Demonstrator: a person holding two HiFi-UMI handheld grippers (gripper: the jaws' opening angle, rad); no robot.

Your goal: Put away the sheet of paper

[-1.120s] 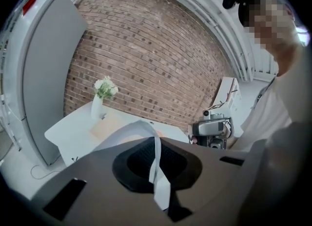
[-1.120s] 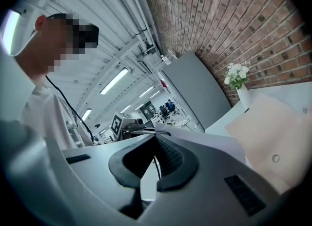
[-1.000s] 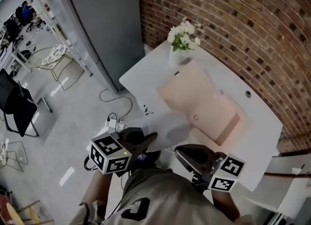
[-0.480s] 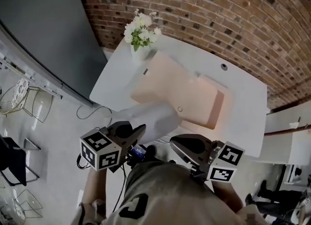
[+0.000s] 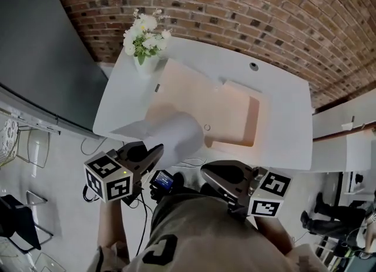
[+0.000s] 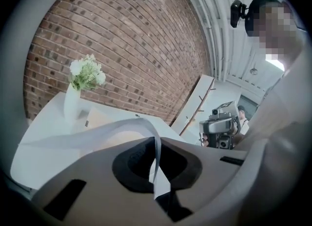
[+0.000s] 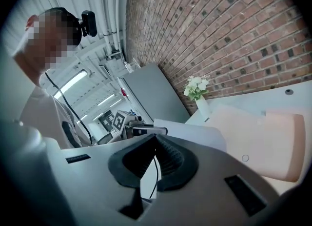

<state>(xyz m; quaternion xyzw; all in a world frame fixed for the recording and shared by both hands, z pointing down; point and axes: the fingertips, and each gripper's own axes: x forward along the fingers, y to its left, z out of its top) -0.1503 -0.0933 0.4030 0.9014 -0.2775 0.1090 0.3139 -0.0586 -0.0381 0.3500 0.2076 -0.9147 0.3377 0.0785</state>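
Observation:
My left gripper (image 5: pixel 157 148) is shut on the near edge of a white sheet of paper (image 5: pixel 170 134). The sheet curls up and forward over the near left edge of the white table (image 5: pixel 282 118). In the left gripper view the paper (image 6: pixel 97 134) runs down between the closed pads of the left gripper (image 6: pixel 156 144). A pink folder (image 5: pixel 200 103) lies open on the table just beyond the sheet. My right gripper (image 5: pixel 204 171) hangs below the table's near edge, and its jaws (image 7: pixel 155 138) are shut with nothing in them. The paper (image 7: pixel 190 132) shows to its left.
A white vase of flowers (image 5: pixel 141 39) stands at the table's far left corner against the brick wall (image 5: pixel 235 6). A grey panel (image 5: pixel 35 59) stands to the left. Cables (image 5: pixel 94 147) lie on the floor under the table edge. A white shelf (image 5: pixel 346 141) is at the right.
The head view has swung so the table sits more in the middle and nearer. The left gripper still holds the paper, which now reaches over the folder's near corner.

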